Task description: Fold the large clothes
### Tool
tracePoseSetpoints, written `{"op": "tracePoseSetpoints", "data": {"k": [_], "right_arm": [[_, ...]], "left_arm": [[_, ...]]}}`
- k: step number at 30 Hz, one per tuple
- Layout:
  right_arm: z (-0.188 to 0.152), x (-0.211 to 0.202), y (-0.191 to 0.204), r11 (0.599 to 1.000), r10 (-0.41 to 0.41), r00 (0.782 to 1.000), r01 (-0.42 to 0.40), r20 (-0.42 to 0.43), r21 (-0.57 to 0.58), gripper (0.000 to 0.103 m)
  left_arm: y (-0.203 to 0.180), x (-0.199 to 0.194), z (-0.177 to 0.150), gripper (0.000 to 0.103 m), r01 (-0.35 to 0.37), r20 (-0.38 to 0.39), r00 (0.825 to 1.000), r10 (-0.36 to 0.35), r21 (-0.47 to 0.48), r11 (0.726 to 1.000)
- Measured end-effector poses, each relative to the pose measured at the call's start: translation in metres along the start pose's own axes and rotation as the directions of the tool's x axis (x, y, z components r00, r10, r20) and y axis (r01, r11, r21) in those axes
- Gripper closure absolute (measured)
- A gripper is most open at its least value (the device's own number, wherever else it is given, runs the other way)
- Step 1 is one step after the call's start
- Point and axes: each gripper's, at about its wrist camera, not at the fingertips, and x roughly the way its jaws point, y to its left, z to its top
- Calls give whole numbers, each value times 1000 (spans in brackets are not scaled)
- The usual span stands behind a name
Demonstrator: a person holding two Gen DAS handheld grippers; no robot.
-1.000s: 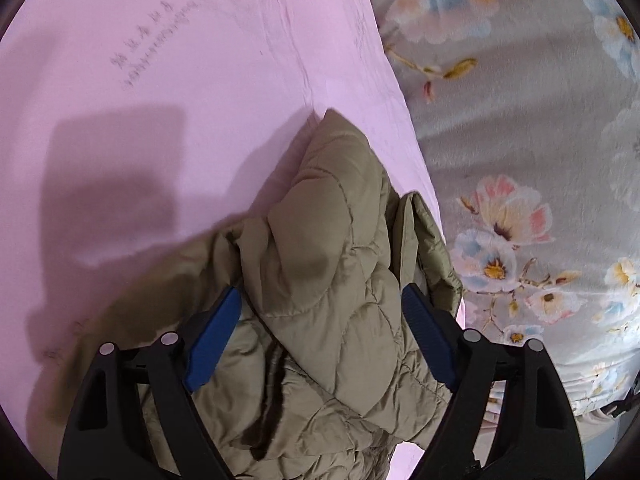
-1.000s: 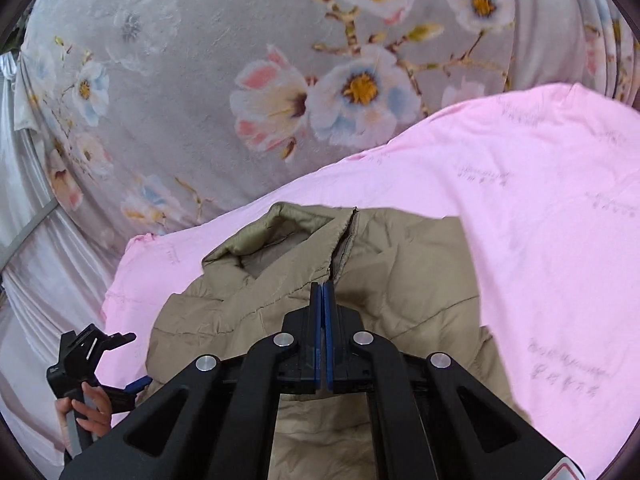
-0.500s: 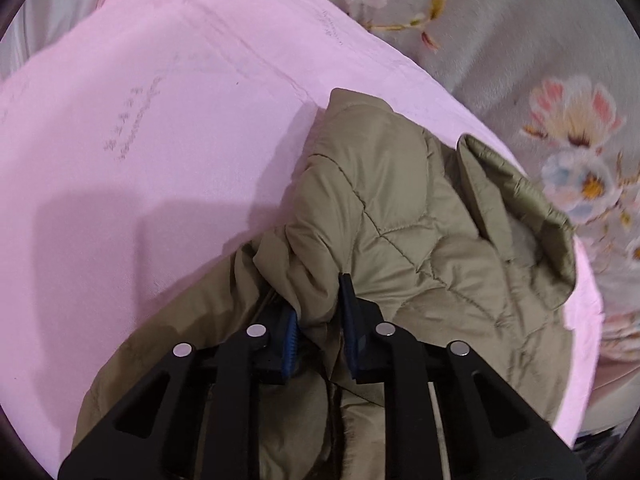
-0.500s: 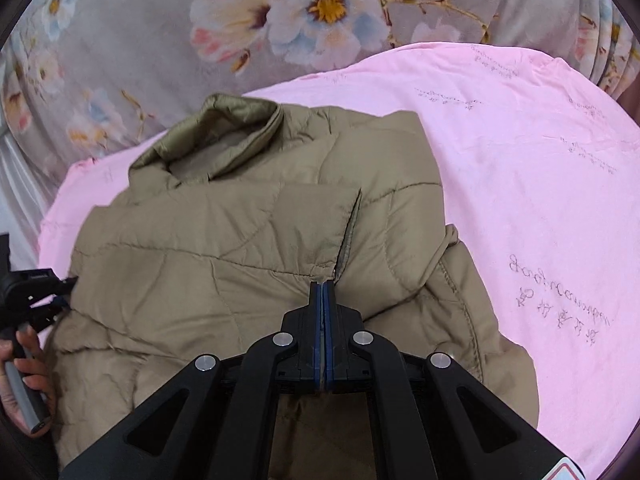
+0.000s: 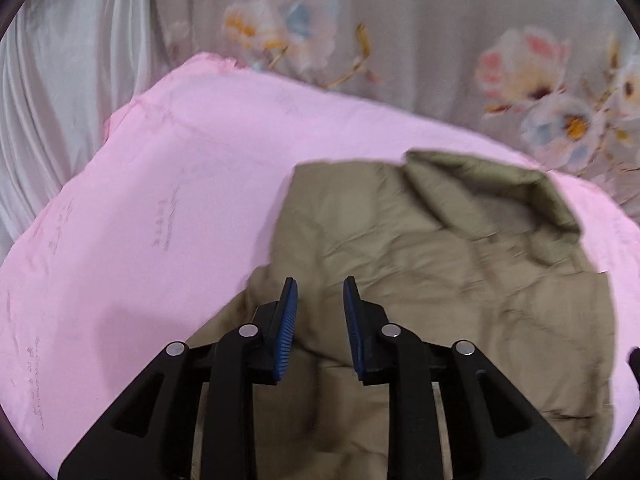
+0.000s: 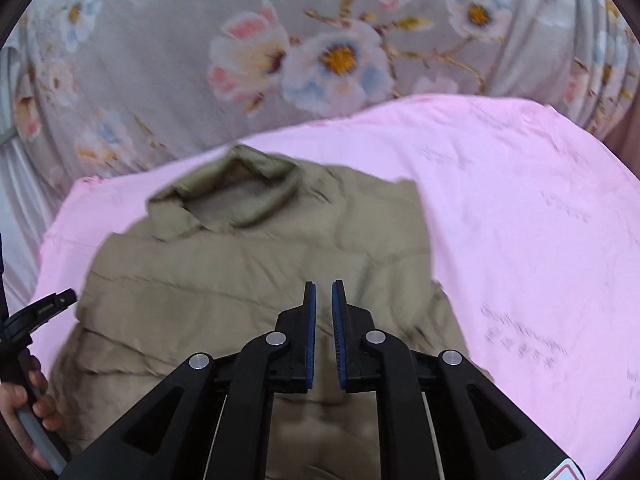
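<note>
An olive quilted jacket [image 5: 440, 264] lies folded on a pink sheet [image 5: 168, 208], collar [image 5: 492, 192] toward the floral cover. My left gripper [image 5: 318, 292] is open and empty, held just above the jacket's left part. In the right wrist view the same jacket [image 6: 248, 280] lies flat with its collar [image 6: 232, 196] at the far side. My right gripper [image 6: 323, 292] is open by a narrow gap and holds nothing, above the jacket's right half. The left gripper's handle [image 6: 36, 312] shows at the left edge there, in a hand.
The pink sheet [image 6: 520, 216] covers a bed with a grey floral cover [image 6: 320, 48] behind it. Grey satin cloth [image 5: 68, 92] hangs at the far left. The pink sheet extends bare to the left in the left view and to the right in the right view.
Both grippers have let go of the jacket and opened. They have drawn back and up; the jacket now lies flat with its flap folded over.
</note>
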Motion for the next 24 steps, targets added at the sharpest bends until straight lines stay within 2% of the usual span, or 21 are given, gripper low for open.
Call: {"op": "tracePoseSetpoints", "data": {"k": [2,4,7,10,11,16,24], "right_arm": [[8,3,18,998,41,999,-41,-6,-37,93],[11,13,37,994,61,998,-63,-22,-86,93],[4,36,54,990,62,995,-72,-82,-118,93],[-13,58,57,990,34,989,-54,-147,-133,93],[-18,63,56,989,28,987,-51,-160,-138,93],[-33,73,48,991,49,984,-69,-170,-115,96],[-42,78,50,990,35,986,-56,-160,-128,96]], "left_arm": [[-19,-18,10,80,37,37,999,-38,37,999],[-39,-21,17,80,58,37,997,-61,87,995],[-67,2,8,80,37,-22,999,-33,170,985],[-71,30,-10,80,26,-100,995,-7,191,981],[-71,33,-15,80,22,-102,995,-3,192,981],[-75,37,-30,80,-17,-51,998,30,237,971],[-81,42,-41,80,-60,-19,998,68,272,960]]}}
